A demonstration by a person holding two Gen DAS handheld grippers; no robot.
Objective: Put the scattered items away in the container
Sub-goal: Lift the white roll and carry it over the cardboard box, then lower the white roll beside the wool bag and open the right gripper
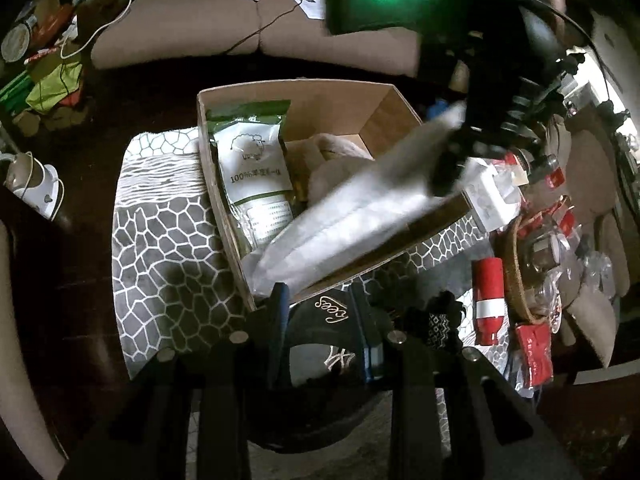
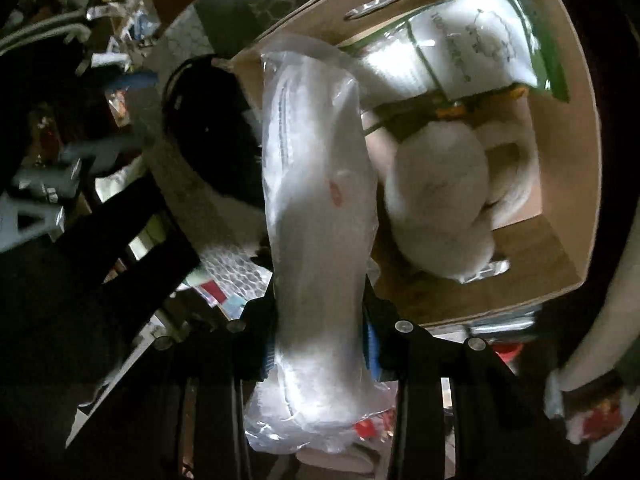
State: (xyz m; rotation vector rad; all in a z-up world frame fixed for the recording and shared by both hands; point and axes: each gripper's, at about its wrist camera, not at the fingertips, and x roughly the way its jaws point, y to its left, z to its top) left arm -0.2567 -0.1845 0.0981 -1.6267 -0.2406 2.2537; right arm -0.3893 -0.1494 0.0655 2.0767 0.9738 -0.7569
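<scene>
A cardboard box (image 1: 384, 108) stands on a grey patterned cloth (image 1: 168, 240). It holds a green-and-white bag (image 1: 256, 168) and a cream plush item (image 1: 336, 160). My right gripper (image 2: 320, 332) is shut on a long clear-plastic white package (image 2: 320, 208) and holds it over the box's near edge; this also shows in the left wrist view (image 1: 352, 216), with the right gripper (image 1: 452, 164) above it. My left gripper (image 1: 324, 312) hangs over a black cap (image 1: 332, 344), with the cap between its jaws. The box (image 2: 568, 184) and plush item (image 2: 440, 200) show in the right wrist view.
A red cylinder (image 1: 488, 300), a round woven basket (image 1: 516, 276), red packets (image 1: 536, 356) and black patterned gloves (image 1: 436, 320) lie right of the box. A beige sofa (image 1: 248, 20) stands behind. Clutter (image 1: 48, 60) lies at far left.
</scene>
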